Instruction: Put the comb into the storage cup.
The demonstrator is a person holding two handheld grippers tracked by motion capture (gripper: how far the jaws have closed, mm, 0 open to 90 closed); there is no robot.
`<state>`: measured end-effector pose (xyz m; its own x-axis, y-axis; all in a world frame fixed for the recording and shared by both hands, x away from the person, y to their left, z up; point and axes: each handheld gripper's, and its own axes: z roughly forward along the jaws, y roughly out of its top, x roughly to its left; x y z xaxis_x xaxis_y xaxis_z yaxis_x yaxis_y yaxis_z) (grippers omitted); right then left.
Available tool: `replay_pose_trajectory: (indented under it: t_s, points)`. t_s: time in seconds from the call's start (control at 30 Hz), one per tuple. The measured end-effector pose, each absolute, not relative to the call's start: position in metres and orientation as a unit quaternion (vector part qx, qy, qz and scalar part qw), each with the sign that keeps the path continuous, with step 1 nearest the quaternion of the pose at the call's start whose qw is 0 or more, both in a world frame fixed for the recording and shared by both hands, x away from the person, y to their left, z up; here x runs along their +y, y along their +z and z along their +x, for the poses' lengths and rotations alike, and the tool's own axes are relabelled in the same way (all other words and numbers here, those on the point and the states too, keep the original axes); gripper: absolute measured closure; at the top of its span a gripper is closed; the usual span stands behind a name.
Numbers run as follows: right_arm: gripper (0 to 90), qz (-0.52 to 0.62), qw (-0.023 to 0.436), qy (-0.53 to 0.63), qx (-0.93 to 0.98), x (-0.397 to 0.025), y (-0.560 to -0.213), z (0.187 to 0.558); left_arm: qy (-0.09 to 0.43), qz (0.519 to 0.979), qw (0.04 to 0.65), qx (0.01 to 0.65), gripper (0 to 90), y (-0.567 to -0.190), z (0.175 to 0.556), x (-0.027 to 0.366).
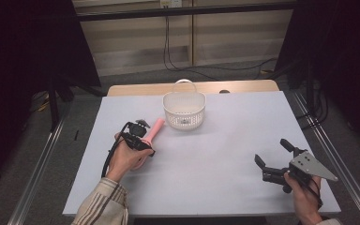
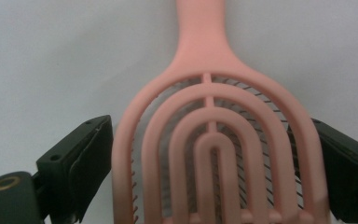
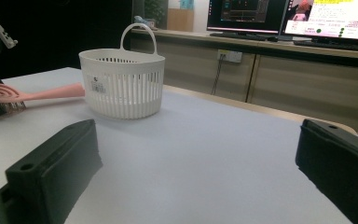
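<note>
Black fingers [image 2: 81, 163] of the left gripper [image 2: 205, 177] bracket the broad head of a pink hairbrush [image 2: 214, 140], one jaw just beside each edge; whether they press it or merely flank it cannot be told from the left gripper view. The brush's vented back faces the camera, dark bristles showing through its arched slots, and its handle runs away from the jaws over the pale table [image 2: 42, 60]. In the high view the left gripper [image 1: 139, 135] sits left of centre on the table [image 1: 215, 154], the brush's handle [image 1: 155, 127] pointing toward a white slotted basket [image 1: 184, 111] that stands upright near the far edge, its loop handle raised. The handle tip lies just beside the basket's wall. Well apart, near the table's front right corner, the right gripper [image 1: 272, 154] is held with its jaws spread wide on nothing; its own view looks between them at the basket [image 3: 122, 84] and the brush [image 3: 37, 93].
</note>
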<state>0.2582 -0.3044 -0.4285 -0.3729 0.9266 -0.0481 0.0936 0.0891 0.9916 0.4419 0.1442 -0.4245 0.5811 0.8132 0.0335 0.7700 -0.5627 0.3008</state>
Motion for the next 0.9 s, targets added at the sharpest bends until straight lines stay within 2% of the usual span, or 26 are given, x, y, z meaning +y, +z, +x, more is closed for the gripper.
replay_pose_trajectory:
  t_s: [0.17, 0.47, 0.9]
  points:
    - [0.0, 0.406, 0.386, 0.540, 0.628, -0.3043, -0.4285, 0.2583, 0.070, 0.884, 0.134, 0.442, 17.3, -0.4258, 0.4410, 0.1426]
    - [0.0, 0.405, 0.386, 0.540, 0.629, -0.3044, -0.4284, 0.2581, 0.083, 0.886, 0.123, 0.439, 19.0, -0.4247, 0.4397, 0.1407]
    - [0.0, 0.406, 0.386, 0.541, 0.628, -0.3042, -0.4286, 0.2583, 0.073, 0.877, 0.154, 0.449, 19.5, -0.4166, 0.4346, 0.1444]
